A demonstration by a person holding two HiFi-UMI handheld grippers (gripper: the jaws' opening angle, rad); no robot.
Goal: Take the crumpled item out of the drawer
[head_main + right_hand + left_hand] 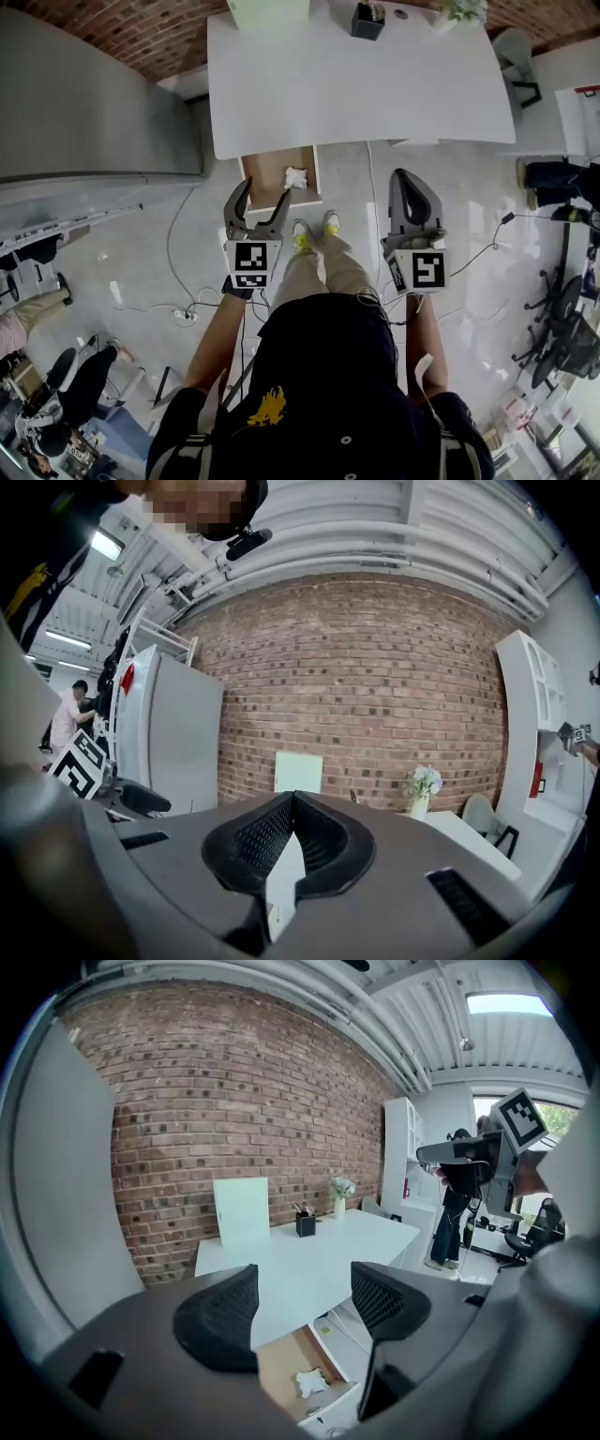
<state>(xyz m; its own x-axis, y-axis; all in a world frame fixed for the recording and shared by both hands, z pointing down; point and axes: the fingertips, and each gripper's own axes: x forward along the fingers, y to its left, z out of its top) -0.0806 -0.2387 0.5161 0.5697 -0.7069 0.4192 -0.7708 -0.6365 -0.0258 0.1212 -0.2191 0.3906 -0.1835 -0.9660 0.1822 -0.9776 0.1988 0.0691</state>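
Note:
A crumpled white item lies in the open wooden drawer under the white desk. The left gripper view shows the same crumpled item in the drawer, low between the jaws. My left gripper is open, held in the air just short of the drawer and a little to its left. My right gripper is shut with nothing in it, its tips touching, raised to the right of the drawer. In the right gripper view the jaws frame only the brick wall.
On the desk stand a black pen holder, a pale board and a small vase of flowers. A grey cabinet stands left. Cables and a power strip lie on the floor. My feet are near the drawer.

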